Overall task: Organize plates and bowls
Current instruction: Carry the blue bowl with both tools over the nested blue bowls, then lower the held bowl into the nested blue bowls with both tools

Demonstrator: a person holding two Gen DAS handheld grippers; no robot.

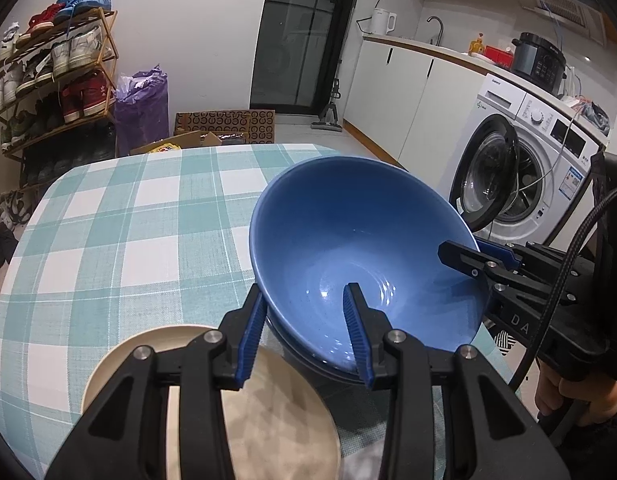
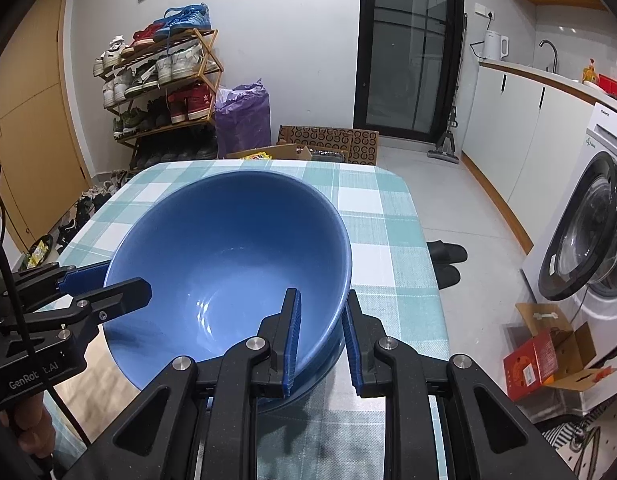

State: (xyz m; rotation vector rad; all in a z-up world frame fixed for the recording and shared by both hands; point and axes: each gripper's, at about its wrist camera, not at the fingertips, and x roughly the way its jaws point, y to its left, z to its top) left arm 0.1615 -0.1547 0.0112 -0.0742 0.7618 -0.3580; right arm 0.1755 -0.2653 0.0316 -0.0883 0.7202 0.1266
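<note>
A large blue bowl (image 1: 348,240) is tilted above the checked table (image 1: 128,240), held at two sides of its rim. My left gripper (image 1: 304,292) is shut on its near rim, one finger inside and one outside. My right gripper (image 2: 322,294) is shut on the opposite rim (image 2: 340,280); in the left wrist view the right gripper (image 1: 476,256) shows at the bowl's right edge. Directly under the bowl sits a second, darker blue bowl (image 1: 304,360), mostly hidden. A beige plate (image 1: 276,412) lies on the table at my lower left, partly behind my left gripper's fingers.
The teal-and-white checked cloth (image 2: 388,240) covers the table. A washing machine (image 1: 520,160) with its door open stands to the right. Beyond the table's far edge are cardboard boxes (image 2: 328,140), a purple bag (image 2: 240,116) and a shoe rack (image 2: 160,80).
</note>
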